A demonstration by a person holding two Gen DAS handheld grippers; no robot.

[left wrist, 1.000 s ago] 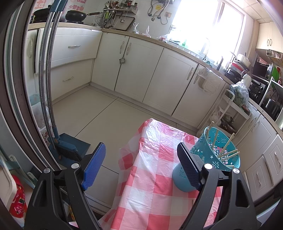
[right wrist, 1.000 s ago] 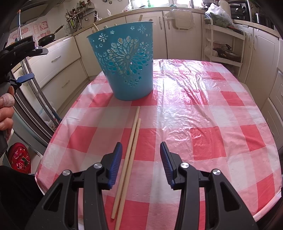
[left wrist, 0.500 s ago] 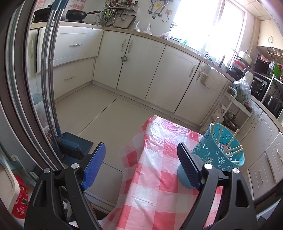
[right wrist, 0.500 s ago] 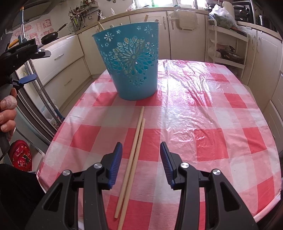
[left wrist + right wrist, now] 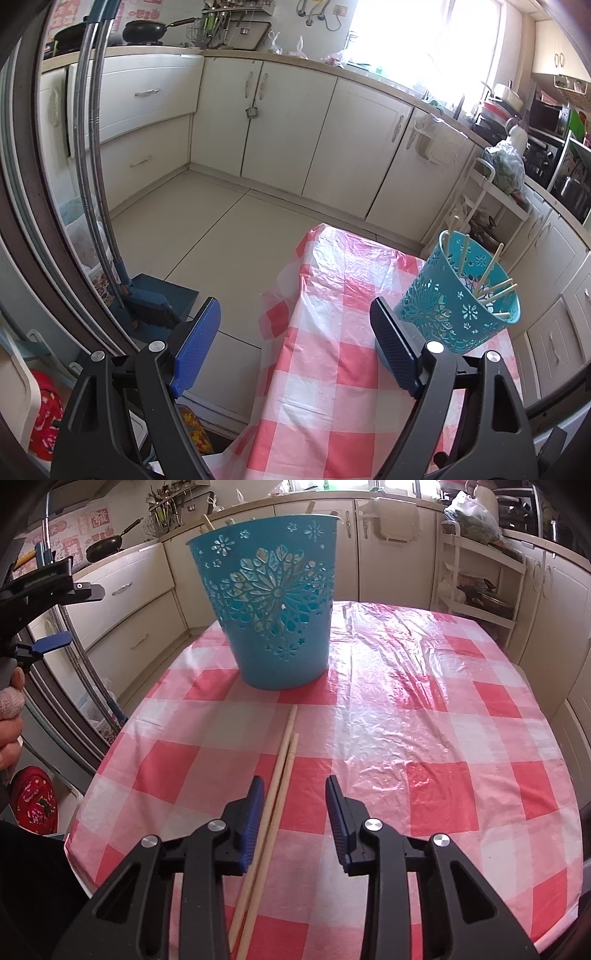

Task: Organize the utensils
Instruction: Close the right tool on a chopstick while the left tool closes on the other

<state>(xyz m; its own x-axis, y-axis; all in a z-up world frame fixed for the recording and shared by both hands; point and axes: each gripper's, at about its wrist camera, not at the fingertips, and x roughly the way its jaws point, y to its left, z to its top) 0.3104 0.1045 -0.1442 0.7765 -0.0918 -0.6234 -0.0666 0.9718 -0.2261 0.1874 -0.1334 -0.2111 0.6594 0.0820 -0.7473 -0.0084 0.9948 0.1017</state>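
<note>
A turquoise cut-out basket (image 5: 275, 609) stands upright on the red-and-white checked table (image 5: 424, 738) and holds several wooden chopsticks (image 5: 491, 290). It also shows in the left wrist view (image 5: 454, 314). Two wooden chopsticks (image 5: 279, 771) lie side by side on the cloth in front of it. My right gripper (image 5: 293, 805) is open and low over them, with the pair just inside its left finger. My left gripper (image 5: 295, 343) is open and empty, raised off the table's left end, and shows in the right wrist view (image 5: 51, 642).
White kitchen cabinets (image 5: 288, 122) run along the far walls. A white shelf trolley (image 5: 480, 579) stands behind the table. A broom and dustpan (image 5: 147, 299) lean on the floor at left. The table's edge (image 5: 280, 369) drops to the tiled floor.
My right gripper has moved forward and right, so the two chopsticks now lie between its fingers. My left gripper has drifted a little, so the basket sits further right in its view.
</note>
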